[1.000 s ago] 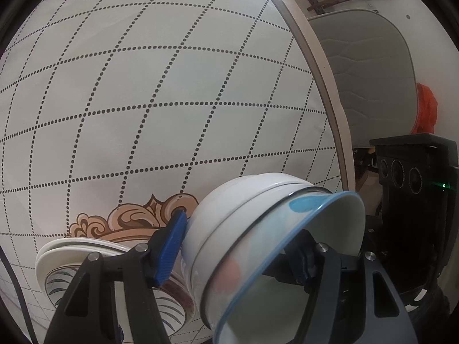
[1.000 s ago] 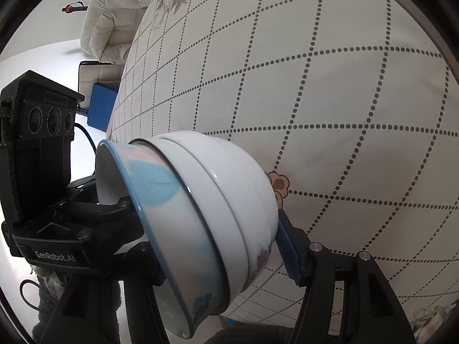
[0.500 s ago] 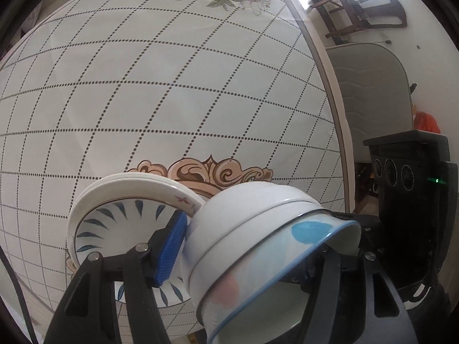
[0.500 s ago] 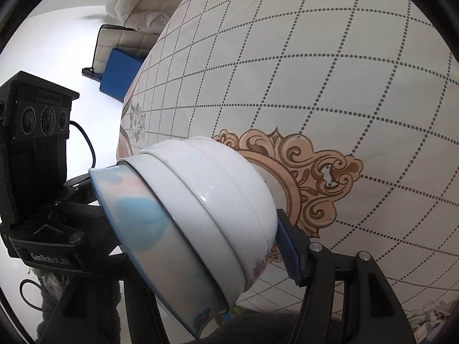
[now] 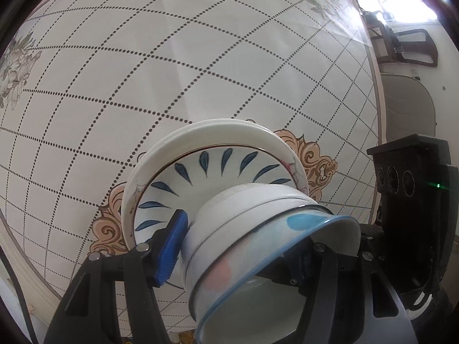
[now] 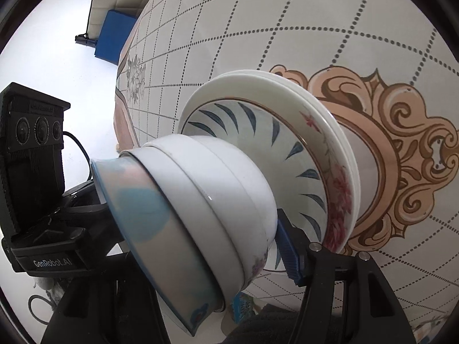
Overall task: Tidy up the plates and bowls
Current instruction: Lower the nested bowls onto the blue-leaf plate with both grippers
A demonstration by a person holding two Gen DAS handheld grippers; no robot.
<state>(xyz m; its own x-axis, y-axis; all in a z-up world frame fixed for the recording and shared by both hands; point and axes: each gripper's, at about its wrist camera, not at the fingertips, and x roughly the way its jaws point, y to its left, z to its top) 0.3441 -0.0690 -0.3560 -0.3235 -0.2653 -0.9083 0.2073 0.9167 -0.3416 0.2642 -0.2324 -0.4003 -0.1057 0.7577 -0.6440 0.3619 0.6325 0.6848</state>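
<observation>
A stack of three nested bowls (image 5: pixel 258 229) (image 6: pixel 206 200), the inner one blue-rimmed with pastel patches, hangs tilted just over a stack of plates. The top plate (image 5: pixel 200 169) (image 6: pixel 258 132) has blue leaf marks and lies on a floral plate and white ones. My left gripper (image 5: pixel 235 255) holds the bowls' wall between its jaws, which are closing; its blue pad (image 5: pixel 172 246) presses the outer white bowl and the other finger is inside. My right gripper (image 6: pixel 206 246) grips the opposite side, blue pad (image 6: pixel 288 252) on the outside, other finger hidden.
The plates rest on a brown ornament of the dotted-lattice tablecloth (image 5: pixel 143 57) (image 6: pixel 344 28). The table's edge (image 5: pixel 375 100) runs at the right, with a grey chair (image 5: pixel 407 109) beyond. A blue box (image 6: pixel 114 37) stands on the floor. Each view shows the other gripper's black camera housing (image 5: pixel 407 177) (image 6: pixel 34 132).
Both grippers have carried the bowl stack across the table to the plates, which went from the frame's lower edge to directly behind the bowls. The grip on the bowls is unchanged.
</observation>
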